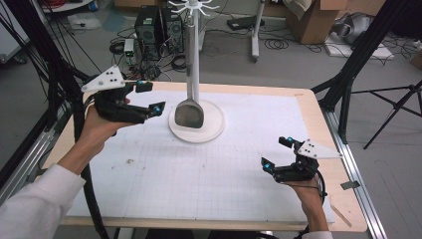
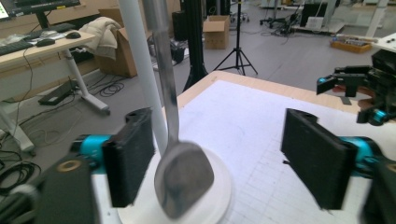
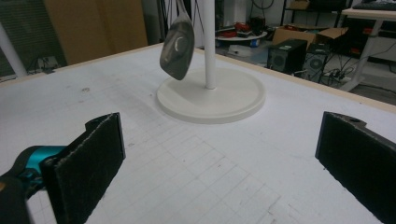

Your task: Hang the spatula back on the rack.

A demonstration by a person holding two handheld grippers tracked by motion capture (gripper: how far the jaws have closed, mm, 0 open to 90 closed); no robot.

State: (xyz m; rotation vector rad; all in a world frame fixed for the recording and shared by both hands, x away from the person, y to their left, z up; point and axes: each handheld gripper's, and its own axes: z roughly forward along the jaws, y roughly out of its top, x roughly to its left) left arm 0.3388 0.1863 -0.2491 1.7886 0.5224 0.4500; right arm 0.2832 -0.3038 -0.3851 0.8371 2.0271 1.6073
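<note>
Centrally, toward the table's far edge, a grey metal spatula (image 1: pixel 189 113) hangs from a white round-based stand (image 1: pixel 215 130); the left gripper (image 1: pixel 149 97), jaws wide apart, nears it; advisably, centre both jaws on the handle; the right gripper (image 1: pixel 274 151) hovers open near the right edge

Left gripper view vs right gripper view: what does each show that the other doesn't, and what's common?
Left gripper view alone: the right gripper farther off at the table's far side, a desk with keyboard and mouse off to the left, and a tripod on the floor.

Right gripper view alone: the stand's whole round base, and computer towers on the floor beyond the table.

Both: the metal spatula hanging beside the stand's white pole, the gridded white mat, and each view's own two black jaws held wide apart with nothing between them.
</note>
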